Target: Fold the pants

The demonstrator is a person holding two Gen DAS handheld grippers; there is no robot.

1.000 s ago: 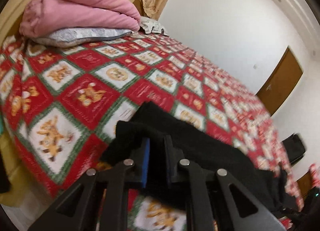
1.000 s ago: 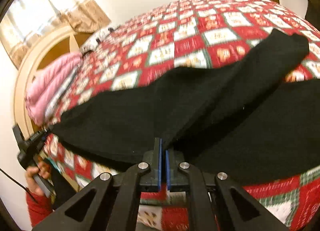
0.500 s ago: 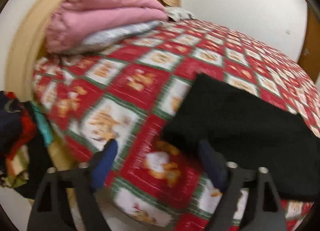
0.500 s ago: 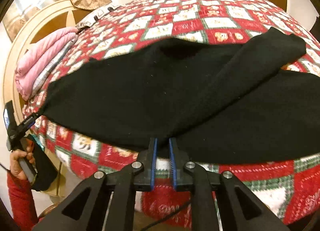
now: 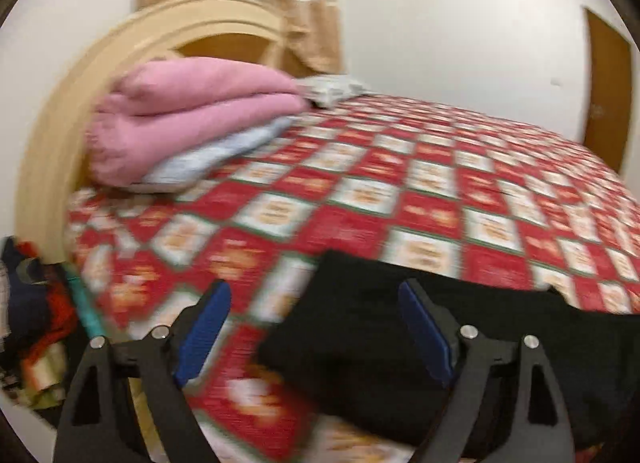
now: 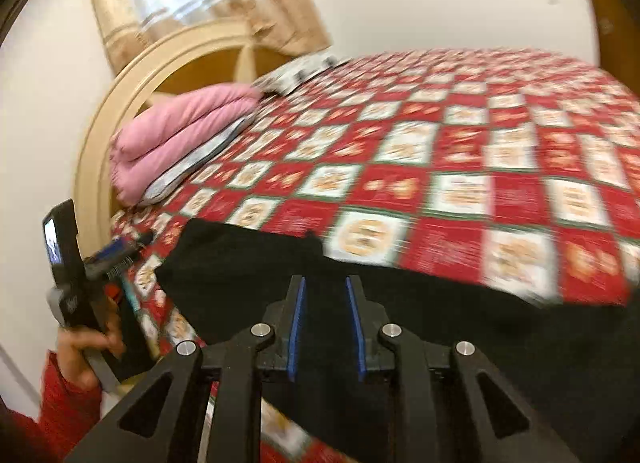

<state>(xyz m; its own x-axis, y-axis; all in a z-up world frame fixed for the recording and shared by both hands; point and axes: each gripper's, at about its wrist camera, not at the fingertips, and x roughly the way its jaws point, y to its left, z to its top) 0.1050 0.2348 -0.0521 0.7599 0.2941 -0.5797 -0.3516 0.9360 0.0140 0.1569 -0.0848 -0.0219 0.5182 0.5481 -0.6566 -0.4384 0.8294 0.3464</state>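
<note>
The black pants lie folded flat along the near edge of the bed. My left gripper hovers over their left corner, wide open with nothing between its blue pads. In the right wrist view the pants stretch across the front. My right gripper hangs just above them; its jaws are opening, a narrow gap shows, and no cloth is pinched. A hand in a red sleeve holds the left gripper at the pants' left end.
A folded pink blanket on a grey pillow rests against the cream headboard. A heap of coloured clothes sits left of the bed. A brown door is at the far right.
Both grippers held the pants a second ago. The left one has let go, sprung wide open and drawn back. The right one's jaws have parted off the cloth, which now lies flat.
</note>
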